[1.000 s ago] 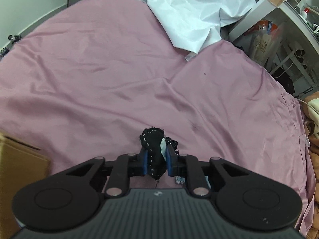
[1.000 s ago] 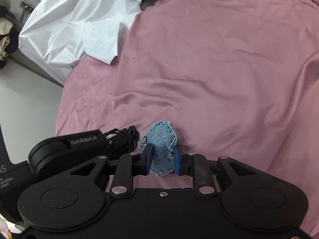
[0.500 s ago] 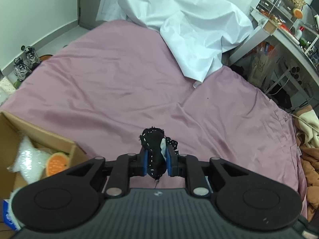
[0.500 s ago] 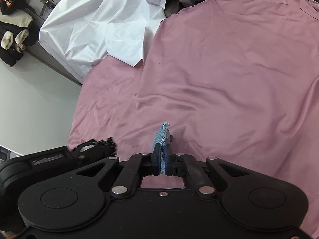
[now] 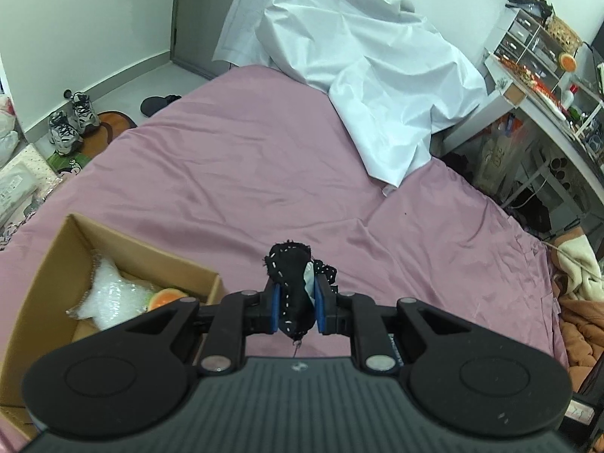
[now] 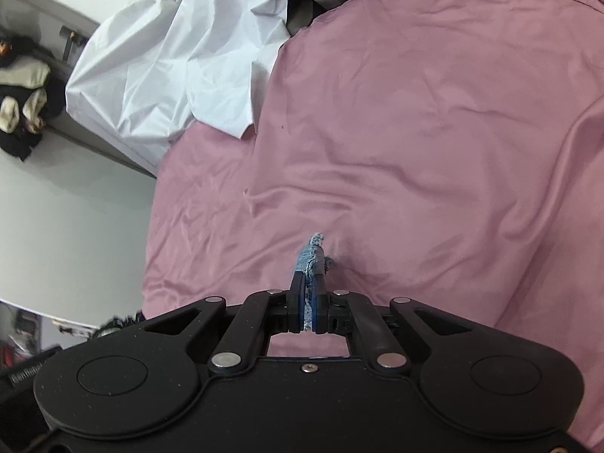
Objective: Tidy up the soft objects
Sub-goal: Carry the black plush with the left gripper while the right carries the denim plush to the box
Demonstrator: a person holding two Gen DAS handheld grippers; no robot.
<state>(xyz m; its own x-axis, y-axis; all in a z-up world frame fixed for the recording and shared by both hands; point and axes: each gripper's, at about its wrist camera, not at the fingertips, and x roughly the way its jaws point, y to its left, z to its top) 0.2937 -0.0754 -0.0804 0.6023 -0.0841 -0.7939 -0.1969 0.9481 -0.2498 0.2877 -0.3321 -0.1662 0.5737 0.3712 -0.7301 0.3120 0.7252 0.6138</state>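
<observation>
Fingers [image 5: 296, 304] of left gripper pinching black cloth [image 5: 292, 287], right fingers [image 6: 308, 304] denim scrap [image 6: 311, 256], lower ends hidden.

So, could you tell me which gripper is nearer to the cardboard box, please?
The left. The left gripper, shut on black fabric, hangs just right of the cardboard box. The right gripper, pinching a denim scrap, has no box in view.

Home bedroom here: big bed w/ a pink sheet [image 5: 234, 173] and a crumpled white cover [image 5: 370, 87] at the far end. Sneakers [image 5: 70, 122] on the floor by the wall, cluttered desk [image 5: 547, 87] w/ small drawers alongside.
</observation>
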